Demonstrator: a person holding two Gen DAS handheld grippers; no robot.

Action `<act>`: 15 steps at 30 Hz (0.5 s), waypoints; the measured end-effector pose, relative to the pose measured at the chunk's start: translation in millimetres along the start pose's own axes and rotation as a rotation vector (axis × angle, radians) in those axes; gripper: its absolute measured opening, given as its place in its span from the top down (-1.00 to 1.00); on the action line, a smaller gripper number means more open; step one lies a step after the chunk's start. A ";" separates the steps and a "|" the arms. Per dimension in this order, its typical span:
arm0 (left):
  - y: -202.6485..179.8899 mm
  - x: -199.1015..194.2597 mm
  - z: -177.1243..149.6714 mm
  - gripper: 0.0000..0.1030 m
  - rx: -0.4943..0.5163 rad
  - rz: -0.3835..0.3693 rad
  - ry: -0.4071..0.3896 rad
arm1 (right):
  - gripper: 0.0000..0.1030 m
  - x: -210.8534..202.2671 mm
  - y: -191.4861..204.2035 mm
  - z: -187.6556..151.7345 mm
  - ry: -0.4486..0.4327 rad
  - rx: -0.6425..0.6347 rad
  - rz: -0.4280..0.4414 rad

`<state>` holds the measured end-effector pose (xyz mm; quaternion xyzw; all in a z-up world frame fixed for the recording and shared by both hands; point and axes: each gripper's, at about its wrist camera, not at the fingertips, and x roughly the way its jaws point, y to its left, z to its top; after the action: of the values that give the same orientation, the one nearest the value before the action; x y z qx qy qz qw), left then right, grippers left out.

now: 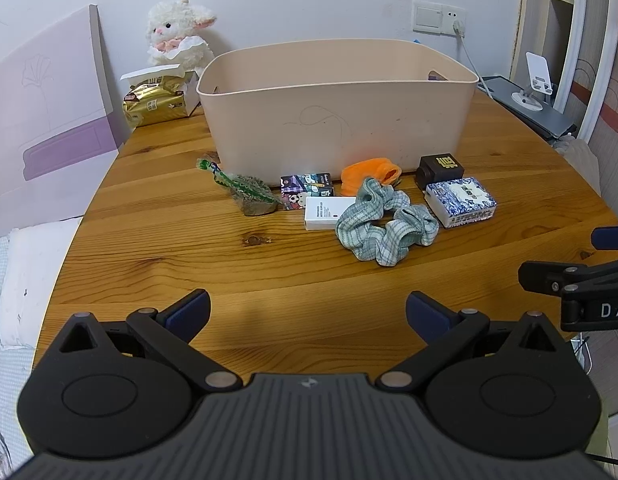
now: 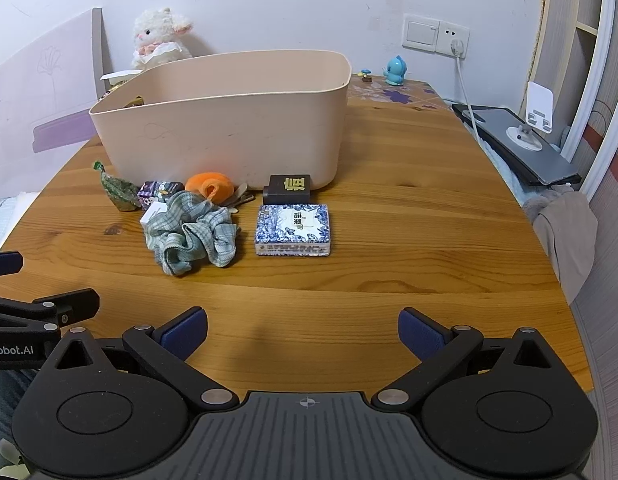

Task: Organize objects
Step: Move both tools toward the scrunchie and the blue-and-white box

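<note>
Since both hand-held grippers hang wide open w/ nothing in them, left hand-held gripper (image 1: 307, 312) and right hand-held gripper (image 2: 303, 330) low over the near table (image 2: 409, 248) edge, nothing's picked yet. Loose items sit in a row just in front of the beige bin (image 1: 337, 108). Best start, imo: right goes for the blue-white box (image 2: 293, 230), clear on its right side; grip across its short sides, lift over the rim. Plaid scrunchie (image 1: 383, 226) is floppy, overlaps the white box (image 1: 327, 213), so pinch a fold. Wood-plank top, white wall behind, plush lamb (image 1: 180, 36) at the back.
</note>
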<state>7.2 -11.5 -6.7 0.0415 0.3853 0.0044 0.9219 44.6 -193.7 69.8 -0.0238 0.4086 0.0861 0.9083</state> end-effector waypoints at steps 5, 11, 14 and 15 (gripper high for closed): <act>-3.0 2.8 2.8 -1.00 -0.002 -0.001 0.000 | -1.00 0.6 -0.4 0.3 0.000 0.000 0.002; -3.7 3.0 3.5 -1.00 -0.003 -0.003 -0.002 | -1.00 3.1 -6.4 3.6 0.003 -0.001 0.004; -5.5 5.9 5.4 -1.00 -0.006 -0.006 -0.005 | -1.00 3.6 -6.7 4.2 -0.002 -0.002 0.006; -5.5 7.1 6.0 -1.00 -0.008 -0.008 -0.005 | -1.00 4.0 -7.2 4.5 -0.005 0.000 0.010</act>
<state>16.3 -17.1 -8.0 0.0365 0.3830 0.0020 0.9230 51.8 -199.7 69.6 -0.0218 0.4066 0.0906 0.9088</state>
